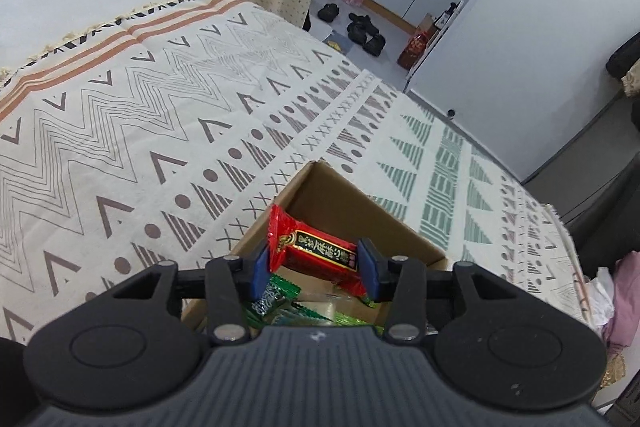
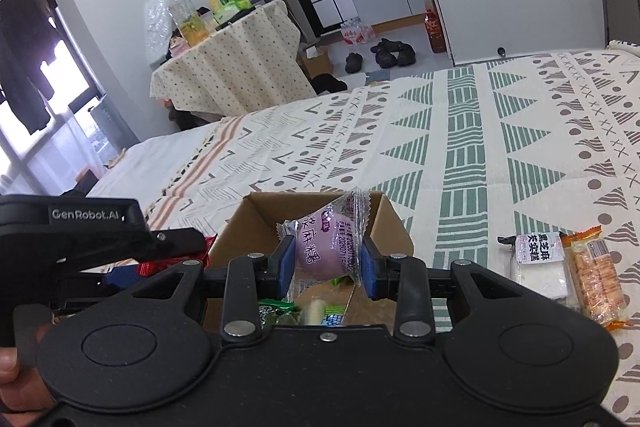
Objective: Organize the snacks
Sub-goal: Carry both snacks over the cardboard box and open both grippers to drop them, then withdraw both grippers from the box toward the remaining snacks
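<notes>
A patterned bedspread (image 1: 168, 115) fills most of both views, with an open cardboard box (image 1: 360, 211) sitting on it just under the grippers. Only the right wrist view shows what lies outside the box — a white-wrapped snack (image 2: 538, 263) and an orange-wrapped snack (image 2: 596, 275) touching side by side on the spread, to the right of the box (image 2: 256, 223) — and, farther back, a dotted-cloth table (image 2: 228, 67) crowded with bottles. That view also catches the left gripper's black body at its left edge, level with the box's left wall. The left wrist view alone gives a plain look at the red snack bar (image 1: 320, 251), which tilts with its crimped end up. The left gripper (image 1: 316, 269) is clamped on that bar across its length, hovering over the box's open top. The right gripper (image 2: 326, 263) hangs over the same opening, tilted slightly down, its blue pads pressed against a clear packet holding a purple mochi (image 2: 324, 247). Below both, green-wrapped snacks (image 1: 276, 301) lie loose on the box floor — the smallest things in sight.
</notes>
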`<state>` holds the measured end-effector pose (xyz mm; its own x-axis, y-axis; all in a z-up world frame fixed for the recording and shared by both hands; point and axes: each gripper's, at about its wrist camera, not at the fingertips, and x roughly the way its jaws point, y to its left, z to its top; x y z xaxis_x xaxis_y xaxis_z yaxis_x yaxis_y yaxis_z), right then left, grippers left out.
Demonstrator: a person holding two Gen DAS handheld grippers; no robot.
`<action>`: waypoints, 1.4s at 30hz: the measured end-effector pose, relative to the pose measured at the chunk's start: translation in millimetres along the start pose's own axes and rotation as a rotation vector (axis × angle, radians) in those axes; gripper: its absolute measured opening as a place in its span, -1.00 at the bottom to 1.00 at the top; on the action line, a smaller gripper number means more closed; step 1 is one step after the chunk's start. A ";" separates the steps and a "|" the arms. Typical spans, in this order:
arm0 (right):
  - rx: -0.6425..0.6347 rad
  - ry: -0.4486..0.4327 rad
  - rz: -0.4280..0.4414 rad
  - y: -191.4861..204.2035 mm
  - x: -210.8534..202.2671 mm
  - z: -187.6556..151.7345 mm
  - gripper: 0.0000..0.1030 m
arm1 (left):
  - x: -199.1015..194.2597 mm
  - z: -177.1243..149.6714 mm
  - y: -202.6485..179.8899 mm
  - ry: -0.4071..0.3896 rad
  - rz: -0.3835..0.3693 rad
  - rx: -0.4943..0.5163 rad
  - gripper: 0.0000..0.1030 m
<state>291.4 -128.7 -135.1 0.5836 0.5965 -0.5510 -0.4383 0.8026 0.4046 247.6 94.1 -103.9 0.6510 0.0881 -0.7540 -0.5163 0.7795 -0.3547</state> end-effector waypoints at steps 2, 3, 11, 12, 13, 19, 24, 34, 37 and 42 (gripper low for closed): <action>0.004 0.009 -0.004 -0.3 5.7 0.5 -0.35 | 5.4 2.4 2.8 0.011 0.019 -0.002 -0.08; 0.003 0.012 -0.003 0.1 8.3 0.7 -0.35 | 6.4 3.9 5.0 0.014 0.019 -0.008 -0.08; -0.013 0.031 0.024 6.3 21.7 2.5 -0.33 | 0.7 15.0 11.0 -0.003 0.027 -0.010 0.09; -0.022 0.038 0.040 8.1 23.1 2.4 -0.27 | -0.7 15.2 11.2 -0.005 0.030 -0.007 0.11; -0.030 0.049 0.055 10.1 24.2 1.9 -0.22 | -2.6 14.4 11.2 -0.006 0.033 -0.002 0.15; -0.037 0.052 0.049 11.8 14.8 1.7 0.16 | -13.5 8.5 10.9 -0.011 0.073 0.008 0.48; -0.003 0.043 0.014 3.7 3.2 6.3 0.16 | -26.3 2.0 7.1 -0.029 0.110 0.033 0.65; 0.027 0.025 -0.010 -9.1 -25.0 10.6 0.23 | -45.2 -13.2 -6.5 -0.022 0.100 0.067 0.80; 0.043 0.029 -0.017 -17.1 -31.5 10.7 0.26 | -48.3 -17.8 -13.5 -0.021 0.090 0.073 0.81; 0.062 0.020 -0.035 -28.5 -46.4 12.5 0.52 | -50.3 -25.2 -24.3 -0.016 0.087 0.085 0.81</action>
<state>285.3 -179.2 -112.0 0.5835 0.5685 -0.5800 -0.3744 0.8220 0.4290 213.4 55.1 -71.3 0.6148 0.1669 -0.7708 -0.5227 0.8181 -0.2397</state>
